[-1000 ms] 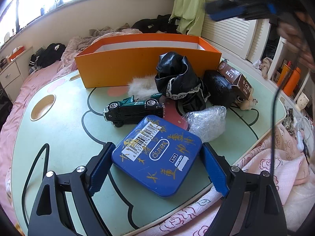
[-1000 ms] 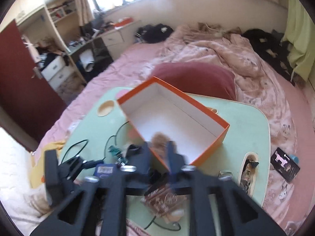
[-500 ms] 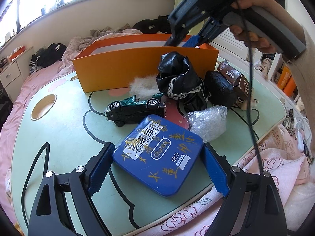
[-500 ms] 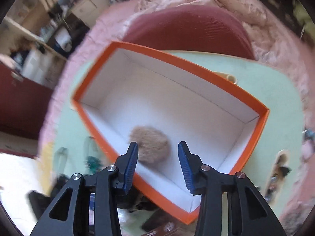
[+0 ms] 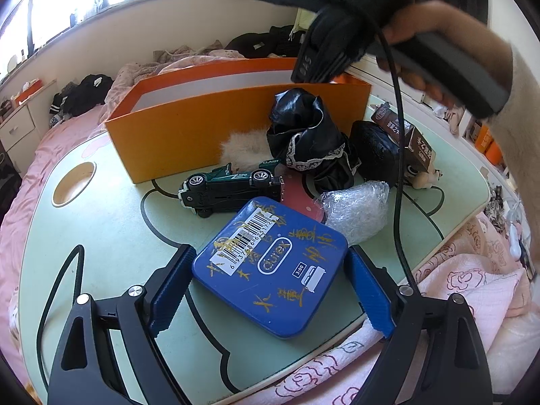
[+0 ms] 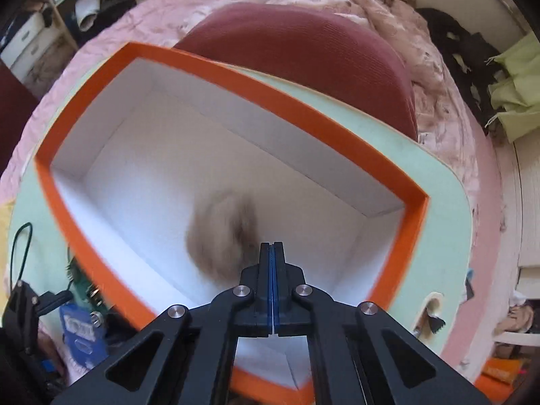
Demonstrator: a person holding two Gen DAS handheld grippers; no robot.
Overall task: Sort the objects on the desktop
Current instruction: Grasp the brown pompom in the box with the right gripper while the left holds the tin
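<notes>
The left tool (image 5: 270, 283) stood wide around the stiff, slick blue tin (image 5: 270, 266), best pinched at its edges, while the right tool (image 6: 273, 246), just closed empty, hung over the orange box (image 6: 337, 128).

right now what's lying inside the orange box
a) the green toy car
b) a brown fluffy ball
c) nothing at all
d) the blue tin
b: the right wrist view looks down into the orange box and shows only a blurred brown fluffy ball on its white floor; the blue tin and green toy car lie outside on the table.
</notes>
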